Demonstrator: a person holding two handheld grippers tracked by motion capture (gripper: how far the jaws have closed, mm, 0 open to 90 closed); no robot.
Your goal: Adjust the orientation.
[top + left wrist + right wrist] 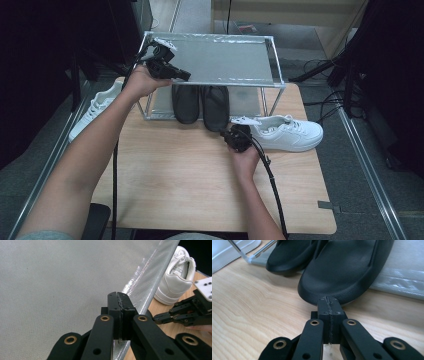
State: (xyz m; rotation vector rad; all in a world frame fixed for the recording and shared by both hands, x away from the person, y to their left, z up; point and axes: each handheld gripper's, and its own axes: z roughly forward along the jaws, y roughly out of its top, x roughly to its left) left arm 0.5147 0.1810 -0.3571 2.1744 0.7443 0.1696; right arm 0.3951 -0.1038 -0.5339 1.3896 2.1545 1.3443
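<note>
Jaws of the right gripper [328,298] are pressed shut with nothing between them, nosed up to the rounded toe of the right-hand black slipper [344,267] — matte, pebbled rubber, half under the wire-framed shoe rack [277,82] at 12 o'clock on the wooden counter [175,175]. Its twin [185,102] is parked beside it. Jaws of the left gripper [119,296] are likewise closed and empty over the rack's silvery mesh shelf [62,277]. One white leather sneaker [290,132] is seen at 2 o'clock. A nudge or pick-up of the slipper is judged in hand; for a grip, the jaws must first be opened.
</note>
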